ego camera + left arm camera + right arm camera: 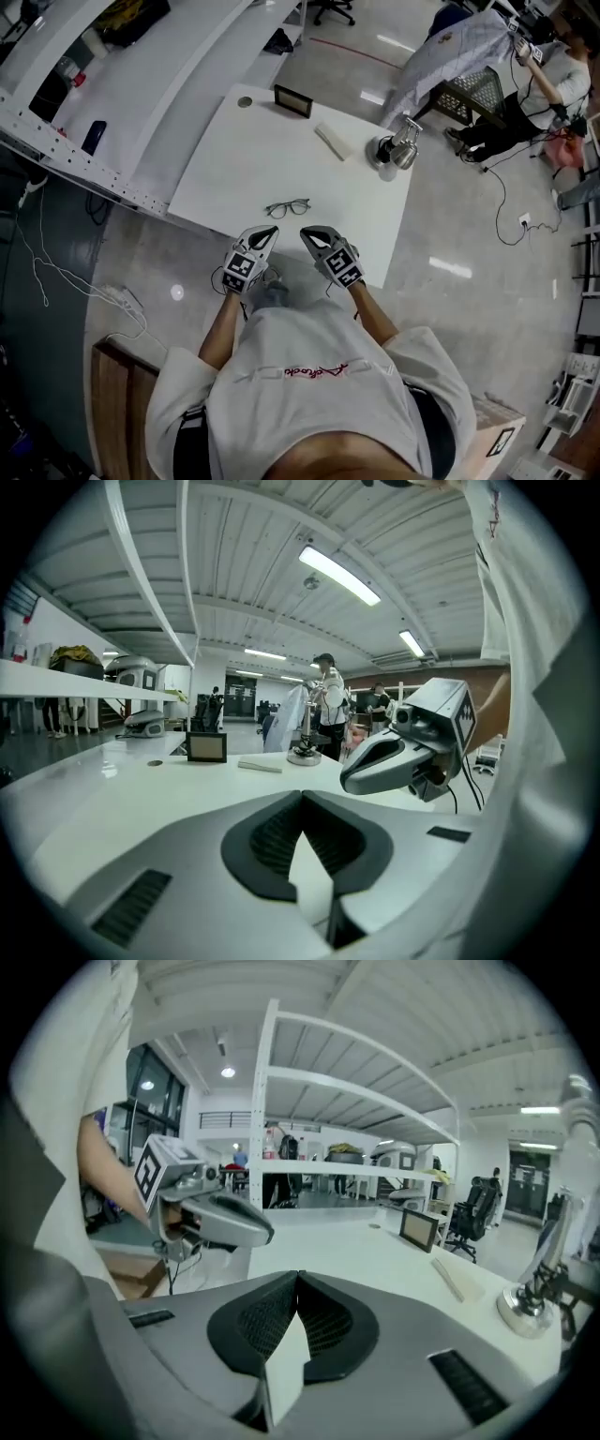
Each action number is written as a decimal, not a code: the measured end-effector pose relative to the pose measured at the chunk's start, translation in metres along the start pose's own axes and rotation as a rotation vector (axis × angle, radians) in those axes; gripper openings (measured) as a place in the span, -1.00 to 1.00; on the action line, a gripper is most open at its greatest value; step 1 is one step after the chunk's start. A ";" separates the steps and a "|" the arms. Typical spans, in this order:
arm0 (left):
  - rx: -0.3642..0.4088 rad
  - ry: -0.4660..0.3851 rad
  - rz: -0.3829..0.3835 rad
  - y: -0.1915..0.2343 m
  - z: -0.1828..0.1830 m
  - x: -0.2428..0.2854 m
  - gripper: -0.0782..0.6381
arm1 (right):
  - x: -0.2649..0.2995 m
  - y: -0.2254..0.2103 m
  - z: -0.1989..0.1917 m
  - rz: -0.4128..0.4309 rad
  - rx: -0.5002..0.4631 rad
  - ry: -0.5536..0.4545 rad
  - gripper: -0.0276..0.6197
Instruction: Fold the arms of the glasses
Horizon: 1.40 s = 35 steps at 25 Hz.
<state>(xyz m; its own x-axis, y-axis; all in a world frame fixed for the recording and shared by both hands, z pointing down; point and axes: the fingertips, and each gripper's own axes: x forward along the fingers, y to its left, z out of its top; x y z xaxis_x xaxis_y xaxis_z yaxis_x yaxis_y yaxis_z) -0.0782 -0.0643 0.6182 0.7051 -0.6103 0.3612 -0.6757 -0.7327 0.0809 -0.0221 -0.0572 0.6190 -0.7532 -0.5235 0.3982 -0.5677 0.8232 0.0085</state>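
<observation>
Nearest the person, the left tool (269,232) and the right tool (307,232) hover side by side just short of the glasses (287,208), each with jaws pressed together on nothing, the glasses lying on the white table (234,159), a small dark frame (292,100) well beyond them.

Left claw (302,797) pinched together, empty, facing white table (103,785).
</observation>
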 end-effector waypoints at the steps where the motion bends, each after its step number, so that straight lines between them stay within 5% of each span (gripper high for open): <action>1: -0.014 -0.011 0.011 -0.010 0.001 -0.002 -0.70 | -0.011 0.000 0.002 -0.010 0.038 -0.037 -0.81; 19: -0.062 -0.109 0.185 -0.144 -0.008 -0.062 -0.70 | -0.137 0.068 -0.014 -0.005 0.056 -0.240 -0.81; 35: -0.066 -0.160 0.190 -0.213 -0.021 -0.090 -0.70 | -0.198 0.113 -0.032 -0.051 0.046 -0.258 -0.82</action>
<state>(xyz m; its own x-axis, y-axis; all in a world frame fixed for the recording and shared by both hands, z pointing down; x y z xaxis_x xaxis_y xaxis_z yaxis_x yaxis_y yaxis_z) -0.0018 0.1529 0.5876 0.5853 -0.7791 0.2243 -0.8084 -0.5821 0.0876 0.0728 0.1464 0.5702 -0.7797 -0.6075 0.1514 -0.6171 0.7866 -0.0217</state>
